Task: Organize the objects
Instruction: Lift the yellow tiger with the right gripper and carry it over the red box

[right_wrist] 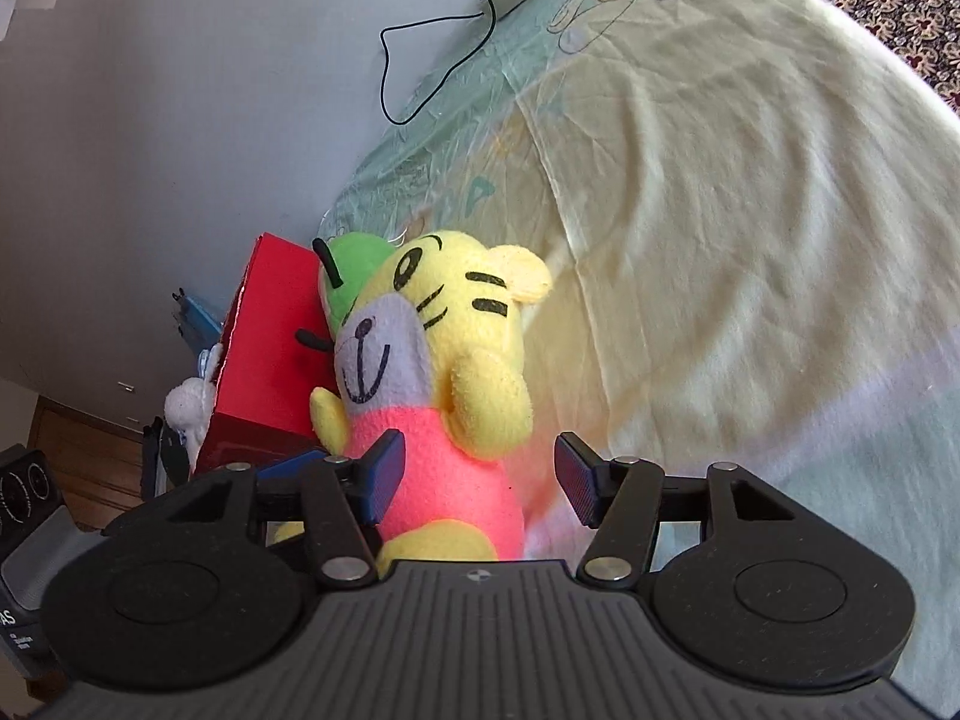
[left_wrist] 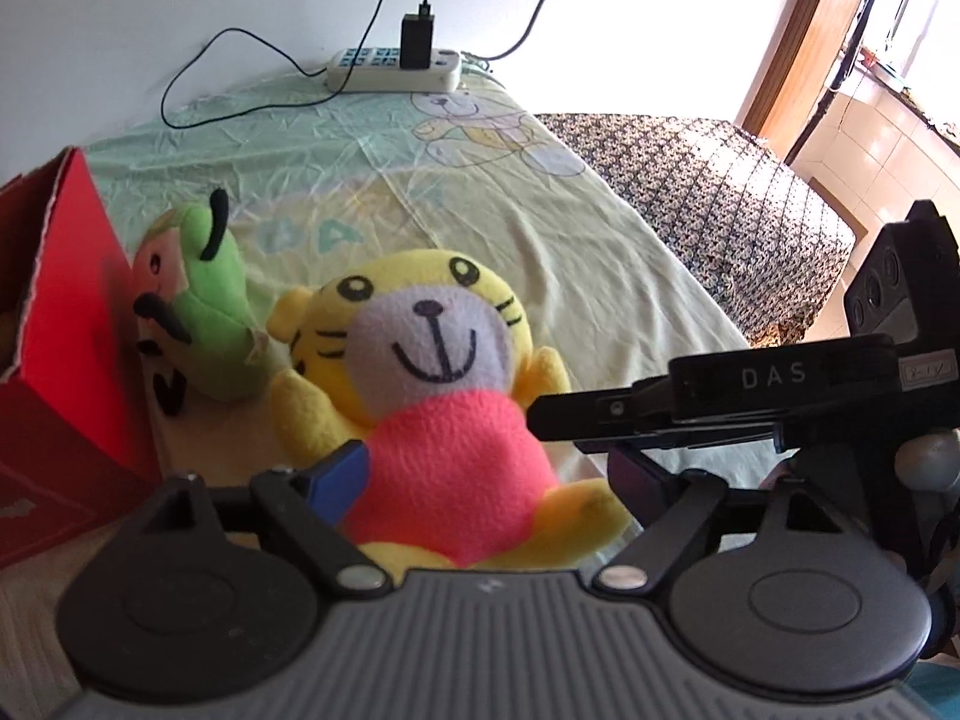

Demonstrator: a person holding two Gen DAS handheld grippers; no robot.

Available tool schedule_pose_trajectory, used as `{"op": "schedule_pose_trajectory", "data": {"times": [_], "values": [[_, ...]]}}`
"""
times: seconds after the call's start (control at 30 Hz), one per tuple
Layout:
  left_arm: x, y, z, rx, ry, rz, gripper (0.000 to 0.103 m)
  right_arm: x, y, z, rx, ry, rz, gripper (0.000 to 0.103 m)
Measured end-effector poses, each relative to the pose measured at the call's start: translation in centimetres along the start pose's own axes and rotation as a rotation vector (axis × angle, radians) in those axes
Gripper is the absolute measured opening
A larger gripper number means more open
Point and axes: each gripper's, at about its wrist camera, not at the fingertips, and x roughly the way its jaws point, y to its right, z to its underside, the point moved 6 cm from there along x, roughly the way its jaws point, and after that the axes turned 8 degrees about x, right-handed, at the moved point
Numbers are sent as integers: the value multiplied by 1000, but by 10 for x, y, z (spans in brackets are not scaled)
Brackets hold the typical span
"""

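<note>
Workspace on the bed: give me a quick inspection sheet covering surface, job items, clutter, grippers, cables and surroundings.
Surface: bed sheet, pale yellow-green with a cartoon bear print, wrinkled.
Job's things: yellow tiger plush in a pink shirt, sitting upright; green plush beside it, leaning against the red box at the wall side.
Clutter: nothing seen on the sheet besides the power strip.
Grippers: left gripper open, jaws either side of the tiger's body; right gripper open, one pad at the pink shirt, a gap at the other pad.
Cables: black cable looping from a black charger plugged into the strip.
Surroundings: white wall; patterned bedding beyond the sheet.
</note>
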Motion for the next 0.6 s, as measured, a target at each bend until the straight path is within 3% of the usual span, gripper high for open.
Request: {"op": "schedule_pose_trajectory", "data": {"times": [0.07, 0.33, 0.43, 0.6], "values": [[10, -2, 3, -13, -22, 16, 87, 10, 0, -1, 9, -20, -8, 60], [31, -26, 10, -75, -80, -42, 90, 41, -12, 0, 10, -100, -87, 63], [33, -31, 11, -81, -88, -54, 90, 45, -20, 1, 4, -132, -125, 52], [29, -28, 9, -56, -74, -46, 90, 34, -30, 6, -65, -101, -103, 47]]}}
